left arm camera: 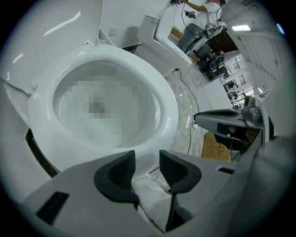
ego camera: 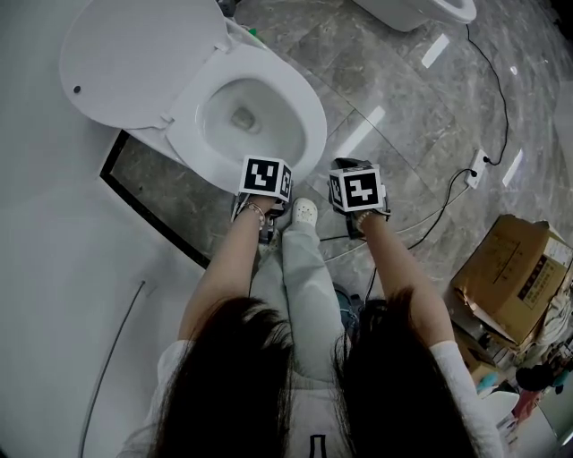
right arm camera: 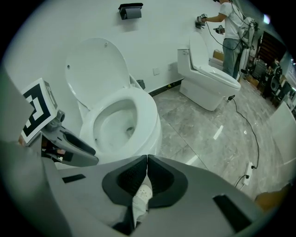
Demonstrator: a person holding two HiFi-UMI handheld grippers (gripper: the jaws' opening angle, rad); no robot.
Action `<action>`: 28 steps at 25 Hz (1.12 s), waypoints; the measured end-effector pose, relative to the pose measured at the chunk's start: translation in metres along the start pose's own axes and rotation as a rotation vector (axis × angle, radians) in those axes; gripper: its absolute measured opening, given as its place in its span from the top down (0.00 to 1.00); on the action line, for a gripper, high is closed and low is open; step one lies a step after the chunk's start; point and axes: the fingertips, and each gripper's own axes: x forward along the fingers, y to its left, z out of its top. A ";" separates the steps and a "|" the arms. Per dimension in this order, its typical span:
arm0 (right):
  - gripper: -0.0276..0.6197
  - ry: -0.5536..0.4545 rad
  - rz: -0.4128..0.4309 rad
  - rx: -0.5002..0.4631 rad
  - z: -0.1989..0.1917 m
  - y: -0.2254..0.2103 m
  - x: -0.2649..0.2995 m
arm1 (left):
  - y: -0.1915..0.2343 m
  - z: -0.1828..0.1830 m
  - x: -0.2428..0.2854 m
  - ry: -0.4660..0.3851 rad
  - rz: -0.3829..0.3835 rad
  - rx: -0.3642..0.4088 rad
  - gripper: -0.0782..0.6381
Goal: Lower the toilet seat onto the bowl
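A white toilet stands by the wall. Its solid lid is raised and leans back. The seat ring appears to lie flat on the bowl. My left gripper hovers just in front of the bowl's near rim, open, with only a white shoe and floor showing through the gap. To its right, off the side of the bowl over the floor, my right gripper is shut and holds nothing.
A second toilet stands farther along the wall, with a person beside it. Cables and a socket strip lie on the marble floor. A cardboard box sits at the right. The white wall with its black skirting is at the left.
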 end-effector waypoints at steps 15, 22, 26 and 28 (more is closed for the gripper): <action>0.91 0.185 0.008 0.172 -0.028 -0.021 0.029 | 0.011 -0.003 0.034 0.036 0.047 -0.035 0.65; 0.91 0.178 0.027 0.207 -0.037 -0.018 0.037 | 0.018 -0.004 0.046 0.027 0.098 -0.022 0.66; 0.91 0.176 0.040 0.199 -0.041 -0.014 0.040 | 0.021 -0.007 0.048 0.037 0.132 -0.019 0.71; 0.91 0.176 0.045 0.195 -0.041 -0.012 0.042 | 0.021 -0.007 0.047 0.031 0.129 -0.024 0.71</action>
